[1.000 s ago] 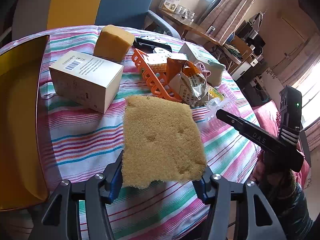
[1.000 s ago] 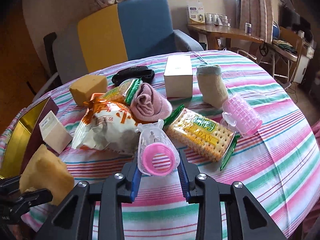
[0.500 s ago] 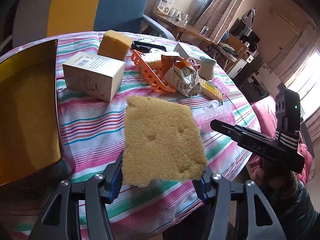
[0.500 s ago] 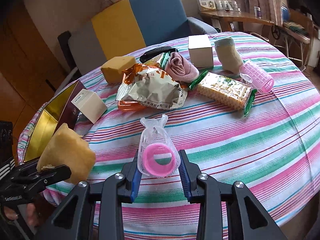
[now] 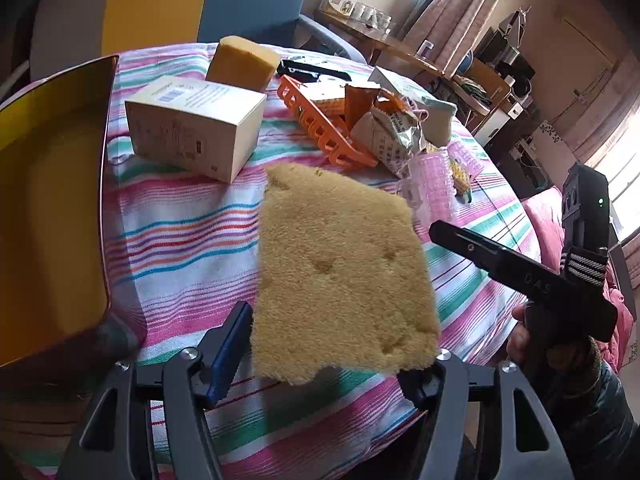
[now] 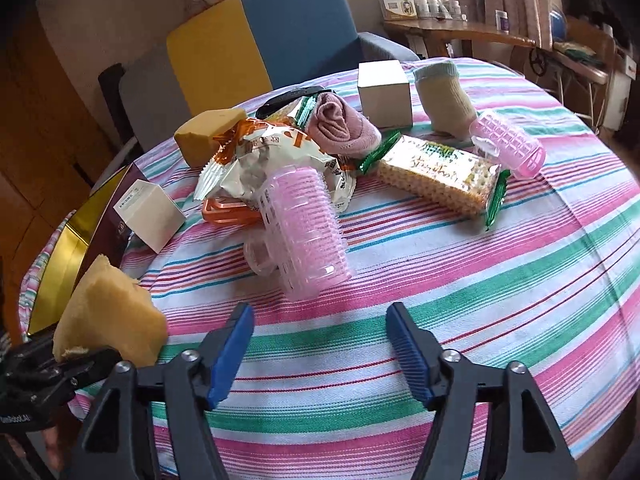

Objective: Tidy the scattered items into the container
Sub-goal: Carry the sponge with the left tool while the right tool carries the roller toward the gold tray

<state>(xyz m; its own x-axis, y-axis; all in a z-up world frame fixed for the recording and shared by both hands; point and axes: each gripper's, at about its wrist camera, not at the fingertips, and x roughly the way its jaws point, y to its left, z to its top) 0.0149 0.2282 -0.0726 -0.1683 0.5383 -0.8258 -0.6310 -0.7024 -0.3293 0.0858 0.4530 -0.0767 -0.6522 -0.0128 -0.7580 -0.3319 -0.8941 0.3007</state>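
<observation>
My left gripper (image 5: 328, 360) is shut on a yellow sponge (image 5: 340, 276) and holds it above the striped tablecloth; the sponge also shows in the right wrist view (image 6: 108, 316). The gold-lined container (image 5: 52, 208) stands open just left of it. My right gripper (image 6: 320, 344) is open and empty. A pink hair roller in a clear bag (image 6: 304, 232) lies on the cloth just beyond its fingertips. A second pink roller (image 6: 508, 144), a cracker pack (image 6: 436, 176), a snack bag (image 6: 272, 160), socks (image 6: 344, 124) and small boxes lie farther back.
An orange basket (image 5: 320, 128) lies under the snack bag. A white box (image 5: 196, 124) and a second yellow sponge (image 5: 240, 62) sit near the container. A blue and yellow armchair (image 6: 280, 40) stands behind the round table. The table's front edge is close below both grippers.
My right gripper has opened and let go of the bagged pink roller, which now lies on the cloth. My left gripper still holds the sponge, next to the container.
</observation>
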